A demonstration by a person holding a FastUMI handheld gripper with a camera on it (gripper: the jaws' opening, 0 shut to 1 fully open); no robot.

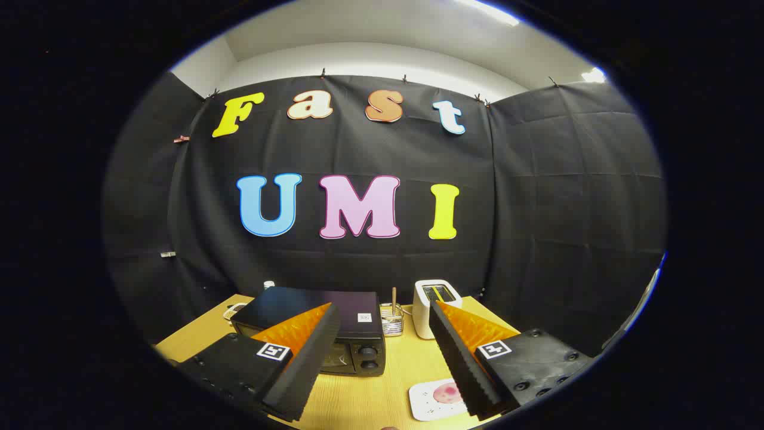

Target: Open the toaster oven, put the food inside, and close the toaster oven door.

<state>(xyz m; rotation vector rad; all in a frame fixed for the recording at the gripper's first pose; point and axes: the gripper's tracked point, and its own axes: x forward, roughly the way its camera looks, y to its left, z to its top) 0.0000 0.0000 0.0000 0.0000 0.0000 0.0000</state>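
My gripper [382,349] is held above the counter [382,382], fingers spread wide apart, nothing between them but bare wood.

Toaster oven [316,325] sits ahead and a bit to my left; my left finger [304,358] overlaps its front-left part. It's a dark box w/ its long axis running side to side across my line of approach, front face toward me. Door looks closed, so I judge step 1 (open it) isn't done yet. To get at the door I'd have to go fwd, down and leftward; handle I can't make out, prob hidden behind that finger. Two knobs [368,357] show at the oven's right end, just inside the gap between the fingers.

Food: a white plate [433,400] w/ something pinkish-red on it lies close in, by the base of my right finger [459,358], partly covered by it. Can't tell what the food is.

Beyond the oven: a small wire holder [391,321] w/ a stick in it, and a white slot toaster [434,298] just past the right fingertip. Small items behind the oven's left corner are too cut off to ID.
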